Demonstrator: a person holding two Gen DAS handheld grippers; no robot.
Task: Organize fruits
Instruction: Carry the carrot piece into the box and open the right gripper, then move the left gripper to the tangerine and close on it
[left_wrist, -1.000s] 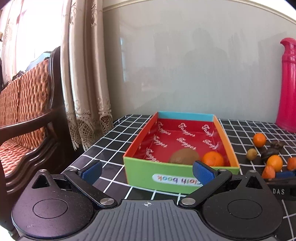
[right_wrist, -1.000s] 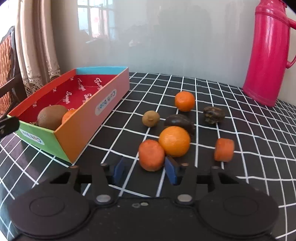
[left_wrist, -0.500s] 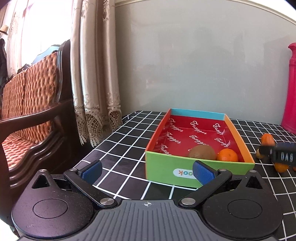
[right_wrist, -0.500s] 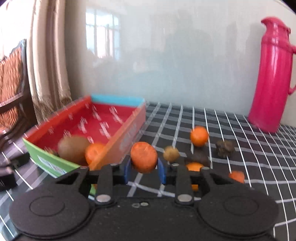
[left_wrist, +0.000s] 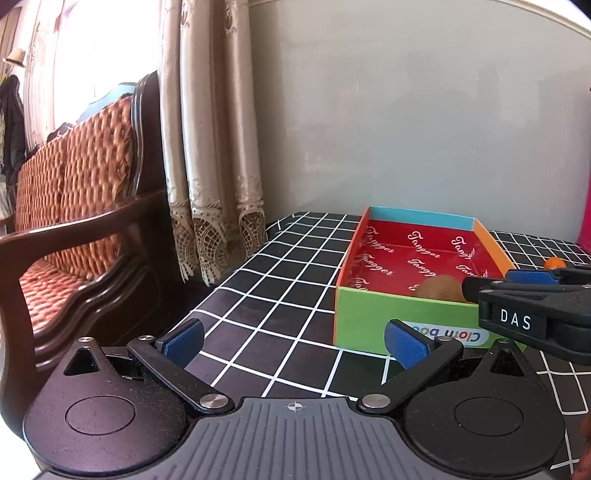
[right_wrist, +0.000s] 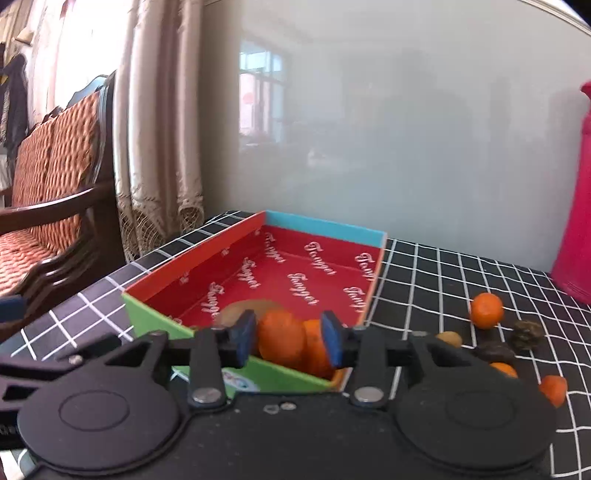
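Your right gripper (right_wrist: 288, 338) hangs over the near corner of the box (right_wrist: 236, 240); its jaws are opening around the orange piece (right_wrist: 280, 339), which sits between the pads above a kiwi (right_wrist: 240, 310) and an orange fruit (right_wrist: 316, 350) inside. More fruit (right_wrist: 487, 310) lies loose on the checked table (right_wrist: 443, 273) beside a pink flask (right_wrist: 576, 206). Your left gripper (left_wrist: 293, 338) hovers wide open and empty before the box.

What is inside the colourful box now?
Inside the box: a brown kiwi, an orange fruit, and an orange piece between the opening right claw. Its near wall and the claw cover its front floor.
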